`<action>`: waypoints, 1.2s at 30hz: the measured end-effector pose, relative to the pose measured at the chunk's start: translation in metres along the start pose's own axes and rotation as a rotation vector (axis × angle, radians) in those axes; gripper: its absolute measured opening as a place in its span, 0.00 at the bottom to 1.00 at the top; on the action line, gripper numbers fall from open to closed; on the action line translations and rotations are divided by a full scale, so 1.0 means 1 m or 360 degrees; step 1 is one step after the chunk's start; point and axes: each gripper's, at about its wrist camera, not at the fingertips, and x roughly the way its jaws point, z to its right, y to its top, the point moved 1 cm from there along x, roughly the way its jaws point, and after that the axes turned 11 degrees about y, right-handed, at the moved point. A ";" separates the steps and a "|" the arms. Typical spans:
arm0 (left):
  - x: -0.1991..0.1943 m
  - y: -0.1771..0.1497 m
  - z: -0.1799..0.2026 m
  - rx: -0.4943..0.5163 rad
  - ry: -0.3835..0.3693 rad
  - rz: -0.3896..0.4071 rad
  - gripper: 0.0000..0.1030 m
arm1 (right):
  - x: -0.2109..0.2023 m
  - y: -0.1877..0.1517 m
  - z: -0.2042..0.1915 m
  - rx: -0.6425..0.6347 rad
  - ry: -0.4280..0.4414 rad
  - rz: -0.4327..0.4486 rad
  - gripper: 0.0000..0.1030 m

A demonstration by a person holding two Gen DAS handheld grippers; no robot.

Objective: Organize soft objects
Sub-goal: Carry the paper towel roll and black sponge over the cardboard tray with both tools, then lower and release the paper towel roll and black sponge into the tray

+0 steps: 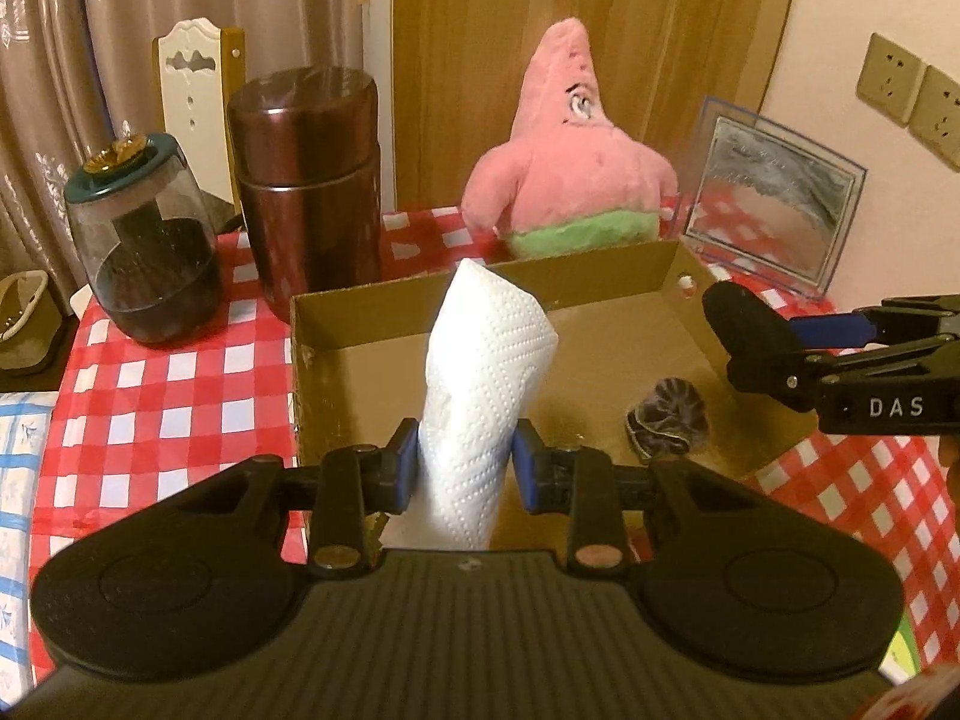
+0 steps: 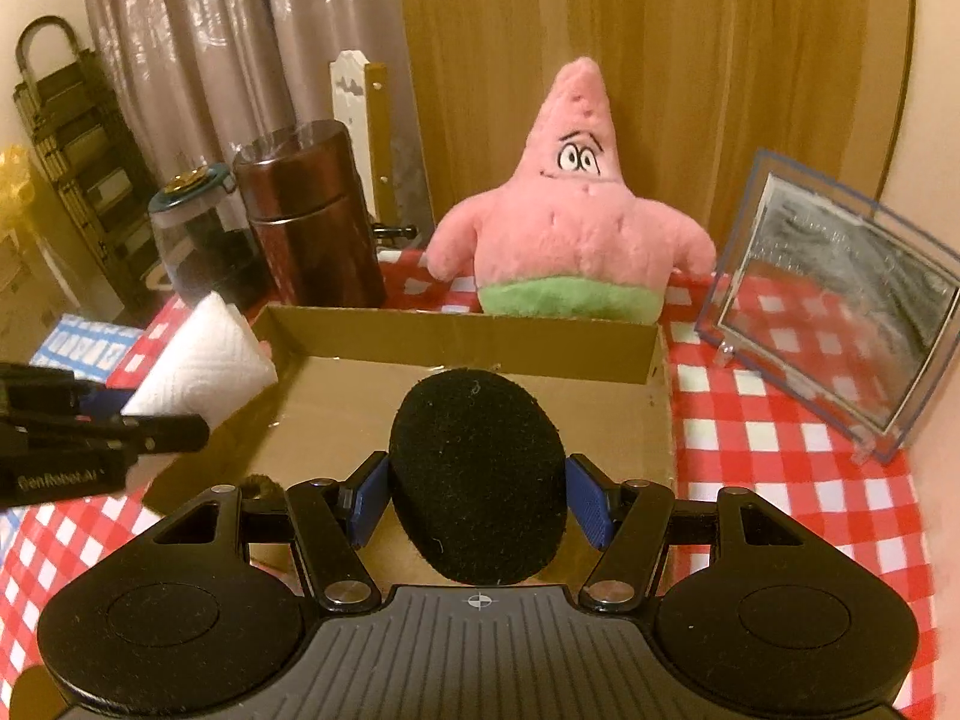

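Note:
My left gripper [image 1: 462, 462] is shut on a folded white paper towel [image 1: 480, 372], which sticks up over a shallow cardboard box [image 1: 372, 309]. The right gripper [image 2: 477, 501] is shut on a black oval foam sponge [image 2: 477, 474] above the same box [image 2: 456, 333]. A dark fluffy scrunchie [image 1: 666, 417] lies on the box floor at its right side. In the left wrist view the right gripper [image 1: 774, 354] comes in from the right with the sponge [image 1: 744, 324]. From the right wrist camera, the left gripper [image 2: 150, 420] and its towel [image 2: 204, 360] show at the left.
A pink starfish plush [image 2: 564, 228] stands behind the box on the red-checked tablecloth [image 2: 780, 432]. A brown metal canister [image 1: 309, 192] and a glass jar with a teal lid [image 1: 144, 240] stand at the back left. A clear acrylic picture frame [image 2: 834, 300] leans at the right.

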 end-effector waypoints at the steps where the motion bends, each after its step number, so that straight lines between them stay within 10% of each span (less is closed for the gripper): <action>1: 0.002 0.000 0.001 0.0005 -0.0002 0.0005 0.29 | 0.003 0.000 0.001 0.0009 -0.0002 -0.0002 0.61; 9: 0.017 0.006 0.006 -0.0023 0.0000 0.0044 0.54 | 0.017 0.002 0.003 0.0009 -0.0012 -0.0020 0.61; 32: 0.009 0.005 0.005 0.0019 0.0013 0.0067 0.54 | 0.014 -0.001 0.012 0.0023 -0.0037 -0.0016 0.61; 36: 0.008 0.004 0.006 0.0021 0.0012 0.0066 0.56 | 0.012 -0.001 0.016 0.0087 0.0036 0.0029 0.76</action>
